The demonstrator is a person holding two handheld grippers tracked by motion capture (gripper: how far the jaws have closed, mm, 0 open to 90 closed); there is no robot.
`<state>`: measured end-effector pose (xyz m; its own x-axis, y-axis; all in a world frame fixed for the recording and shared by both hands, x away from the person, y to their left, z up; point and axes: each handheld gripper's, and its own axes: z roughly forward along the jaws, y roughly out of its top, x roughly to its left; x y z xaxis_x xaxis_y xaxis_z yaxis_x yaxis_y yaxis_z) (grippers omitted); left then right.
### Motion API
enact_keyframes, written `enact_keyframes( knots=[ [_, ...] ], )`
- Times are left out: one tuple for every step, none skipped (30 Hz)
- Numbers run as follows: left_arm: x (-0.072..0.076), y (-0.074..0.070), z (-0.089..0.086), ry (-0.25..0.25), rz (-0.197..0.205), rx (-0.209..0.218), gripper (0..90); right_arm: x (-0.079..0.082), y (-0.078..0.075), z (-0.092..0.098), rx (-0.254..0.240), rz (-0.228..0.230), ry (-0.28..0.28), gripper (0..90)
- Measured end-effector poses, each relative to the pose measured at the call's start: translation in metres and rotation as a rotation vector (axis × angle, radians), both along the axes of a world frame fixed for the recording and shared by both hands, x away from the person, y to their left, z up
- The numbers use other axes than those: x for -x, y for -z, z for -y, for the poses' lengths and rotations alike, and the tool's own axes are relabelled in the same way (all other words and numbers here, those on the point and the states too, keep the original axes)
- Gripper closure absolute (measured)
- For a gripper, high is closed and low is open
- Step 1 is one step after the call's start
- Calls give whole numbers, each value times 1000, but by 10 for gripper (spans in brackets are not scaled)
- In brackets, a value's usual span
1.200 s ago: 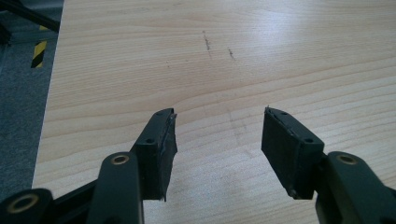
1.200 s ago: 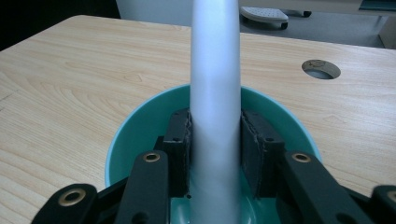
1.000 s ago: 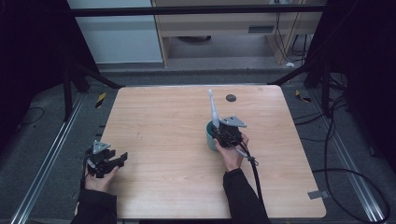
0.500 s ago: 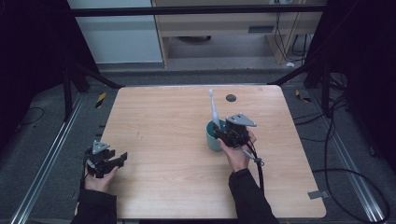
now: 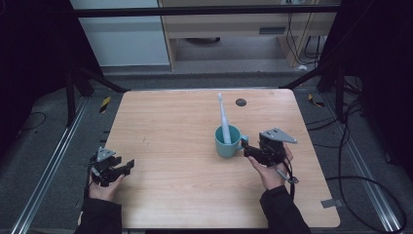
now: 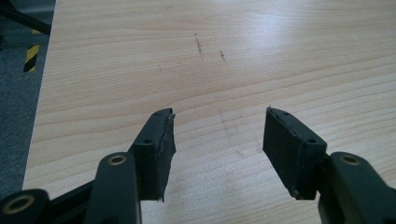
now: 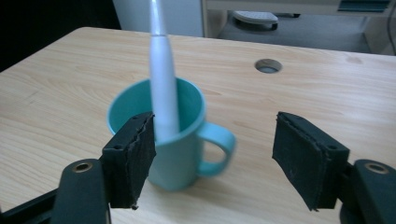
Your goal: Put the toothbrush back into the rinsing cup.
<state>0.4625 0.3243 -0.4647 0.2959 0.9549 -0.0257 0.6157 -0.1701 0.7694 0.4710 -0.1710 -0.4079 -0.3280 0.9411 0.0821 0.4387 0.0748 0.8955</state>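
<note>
A teal mug (image 5: 227,142) (image 7: 175,140) stands upright near the middle of the wooden table (image 5: 170,122), its handle toward the right. A white electric toothbrush (image 5: 223,120) (image 7: 163,79) stands in it, leaning on the rim. My right gripper (image 5: 248,150) (image 7: 215,156) is open just right of the mug, jaws wide, with the handle between them but untouched. My left gripper (image 5: 124,166) (image 6: 218,147) is open low over bare wood at the table's front left, holding nothing.
A round cable hole (image 5: 240,102) (image 7: 268,66) sits in the tabletop behind the mug. Faint dark scuffs (image 6: 201,43) mark the wood ahead of the left gripper. The table's left edge (image 6: 44,84) drops to a grey floor with yellow-black tape (image 6: 31,57).
My right gripper has backed away to the right of the mug and now stands open beside its handle. The mug and toothbrush stay put. The left gripper has not moved.
</note>
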Motion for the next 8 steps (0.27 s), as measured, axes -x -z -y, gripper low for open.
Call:
enact_keyframes(
  knots=[
    [0, 0, 0, 1, 0, 0, 427, 3, 1, 5, 1, -1, 8, 282],
    [0, 0, 0, 1, 1, 2, 424, 8, 5, 14, 4, -1, 19, 276],
    [0, 0, 0, 3, 0, 4, 423, 9, 7, 18, 12, -6, 26, 272],
    [0, 0, 1, 4, 0, 3, 423, 9, 7, 18, 12, -6, 26, 272],
    [0, 0, 1, 6, 1, 2, 422, 11, 11, 24, 18, -20, 35, 265],
    [0, 0, 0, 7, 1, 2, 422, 11, 11, 24, 18, -20, 35, 265],
    [0, 0, 0, 7, 2, 2, 421, 12, 12, 27, 24, -26, 41, 263],
    [0, 0, 0, 9, 2, 5, 421, 13, 14, 29, 29, -31, 47, 263]
  ],
)
